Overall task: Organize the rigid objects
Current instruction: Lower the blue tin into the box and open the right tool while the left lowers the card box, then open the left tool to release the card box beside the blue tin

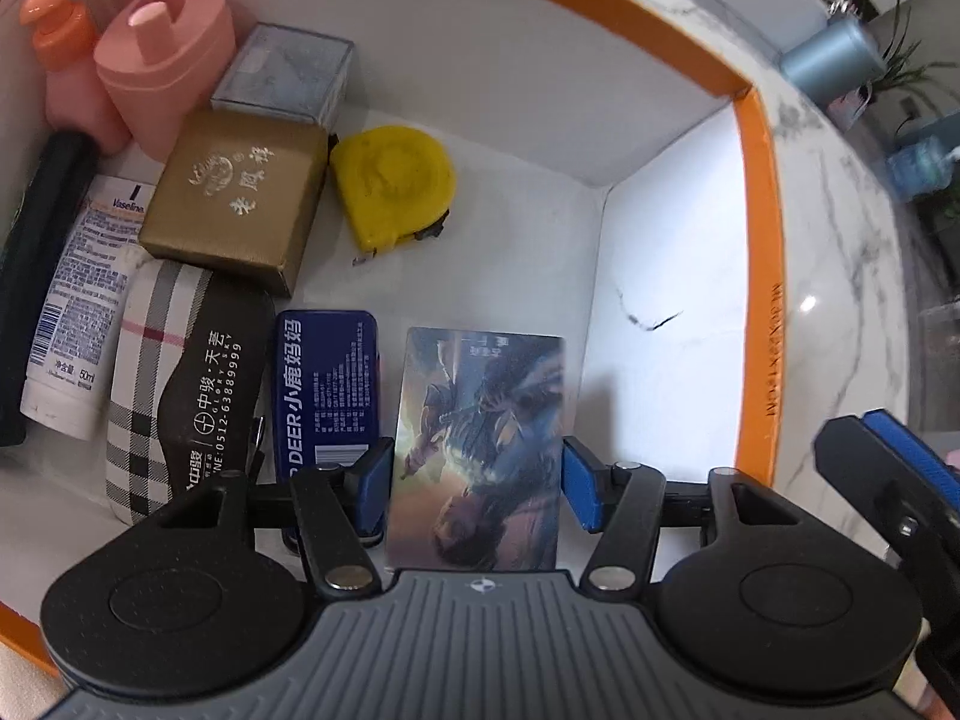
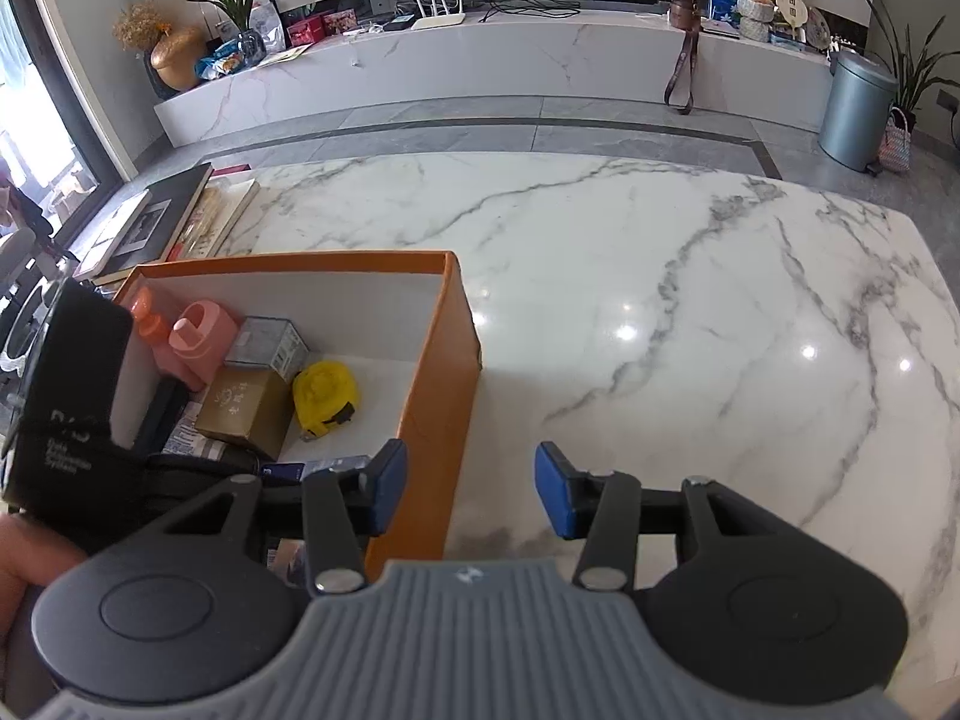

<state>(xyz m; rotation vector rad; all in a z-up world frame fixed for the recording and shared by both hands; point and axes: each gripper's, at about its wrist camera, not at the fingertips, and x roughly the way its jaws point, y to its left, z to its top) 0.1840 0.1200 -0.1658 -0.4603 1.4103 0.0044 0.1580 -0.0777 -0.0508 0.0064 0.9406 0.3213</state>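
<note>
bright daylight, ceiling-light glare spots on the marble table (image 2: 690, 312), fisheye-curved edges, slight motion blur

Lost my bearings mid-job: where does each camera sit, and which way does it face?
Left wrist: on the left tool, looking steeply down into the orange box; its fingers straddle a picture card.
Right wrist: on the right tool, over the box edge, facing across the marble table; a hand shows.
Shared: yellow tape measure, gold box.

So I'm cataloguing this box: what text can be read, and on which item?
"Vaseline", "50ml": white tube
"老凤祥": gold box
"中骏·天芸", "0512-63889999": plaid-and-black case
"DEER 小鹿妈妈": blue tin
Illustrated card between the left gripper fingers: characters blurred.
Orange box rim print: unreadable.
</note>
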